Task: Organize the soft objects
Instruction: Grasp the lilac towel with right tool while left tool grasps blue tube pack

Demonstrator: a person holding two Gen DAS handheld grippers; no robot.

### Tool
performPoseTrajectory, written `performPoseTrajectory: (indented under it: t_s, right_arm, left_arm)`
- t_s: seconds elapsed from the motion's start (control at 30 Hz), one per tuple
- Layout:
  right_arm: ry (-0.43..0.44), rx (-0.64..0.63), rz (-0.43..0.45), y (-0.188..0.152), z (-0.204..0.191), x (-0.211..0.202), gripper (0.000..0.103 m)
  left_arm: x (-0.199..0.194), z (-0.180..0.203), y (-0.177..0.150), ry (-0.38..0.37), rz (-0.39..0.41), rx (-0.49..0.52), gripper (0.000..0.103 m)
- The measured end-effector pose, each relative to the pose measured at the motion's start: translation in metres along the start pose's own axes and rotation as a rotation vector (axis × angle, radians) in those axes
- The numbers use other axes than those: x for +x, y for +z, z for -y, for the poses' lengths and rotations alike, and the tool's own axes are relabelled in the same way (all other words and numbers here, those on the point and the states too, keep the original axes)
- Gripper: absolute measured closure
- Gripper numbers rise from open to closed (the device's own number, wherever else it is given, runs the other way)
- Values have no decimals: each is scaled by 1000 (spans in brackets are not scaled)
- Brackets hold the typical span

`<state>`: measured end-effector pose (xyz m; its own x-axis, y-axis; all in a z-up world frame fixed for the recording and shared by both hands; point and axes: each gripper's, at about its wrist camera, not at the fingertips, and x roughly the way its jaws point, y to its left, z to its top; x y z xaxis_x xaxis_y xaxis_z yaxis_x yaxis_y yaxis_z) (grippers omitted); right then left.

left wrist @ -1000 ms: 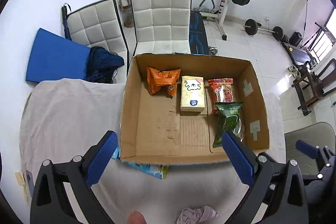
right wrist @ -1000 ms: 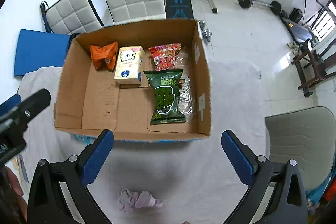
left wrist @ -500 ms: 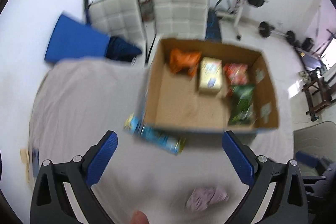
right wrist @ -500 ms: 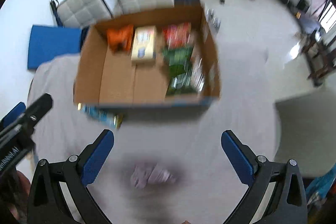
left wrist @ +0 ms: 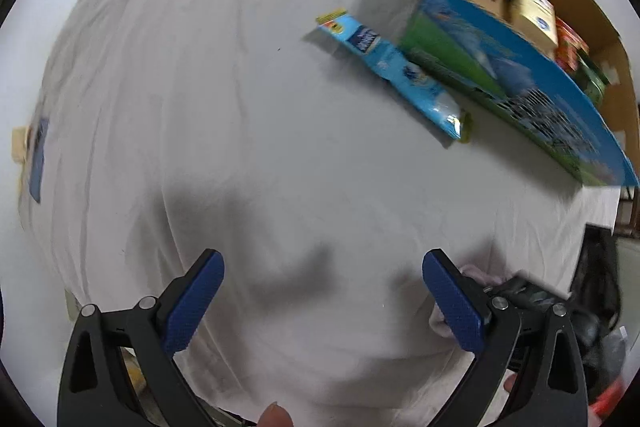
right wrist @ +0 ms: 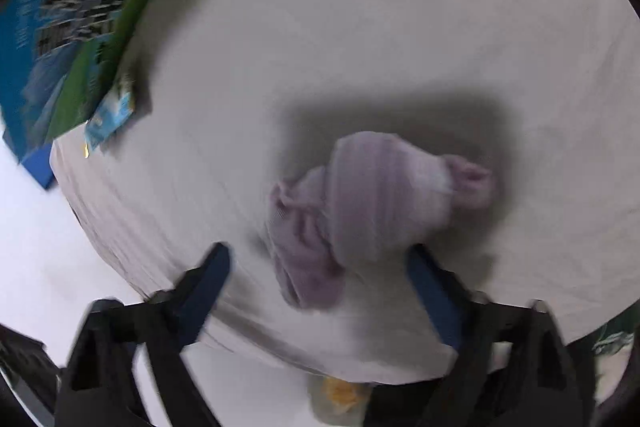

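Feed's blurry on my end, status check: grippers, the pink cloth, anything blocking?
Right gripper open, straddling pink cloth, not closed on it. Left gripper open, holding nothing. No obstruction near cloth.

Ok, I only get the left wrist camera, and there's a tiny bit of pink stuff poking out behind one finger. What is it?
Observer: The right wrist view shows it whole: a crumpled pink cloth lying on the grey table cover.
Operator: Is the other gripper grabbing it?
Observer: Not yet. The right gripper is open, and the cloth lies between its two fingers and a little ahead of them.
Operator: Anything else down there?
Observer: Below the table's near edge there is something yellow, too blurred to name.
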<state>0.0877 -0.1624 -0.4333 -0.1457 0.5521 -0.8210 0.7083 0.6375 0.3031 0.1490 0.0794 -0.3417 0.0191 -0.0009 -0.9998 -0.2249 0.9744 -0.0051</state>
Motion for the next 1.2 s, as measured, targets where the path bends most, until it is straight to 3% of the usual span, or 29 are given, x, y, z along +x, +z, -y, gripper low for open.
performPoseTrajectory:
  t_s: [0.07,0.17,0.4,0.6,0.77,0.97,1.1,1.2]
  right_arm:
    - [-35,-11,23,-1,-5,0,61]
    - [-92,-106,79,-4,-15,-10,70]
    - [-233,-241,241,1,-15,-47,74]
    - [-290,-266,330,-9,4,-62,74]
    - [-318,-289,330,-20,-1,-58,74]
    - [-322,-337,297,-24,-9,-57,74]
    - [-316,-366,285,-25,-21,-49,74]
    - [-318,-381,265,-13,-30,-45,74]
  left_arm:
    - [5,-2,9,-25,-2,-38,1]
    - [9,1,26,-70,0,-79,1]
    - [42,36,74,-143,1,-144,1]
    - [74,75,97,-55,29,-114,1]
    - [89,79,95,33,31,-68,1]
    - [82,30,66,85,7,-85,1]
    - [70,15,69,-9,34,-134,1]
    - [70,32,89,-61,59,-92,1]
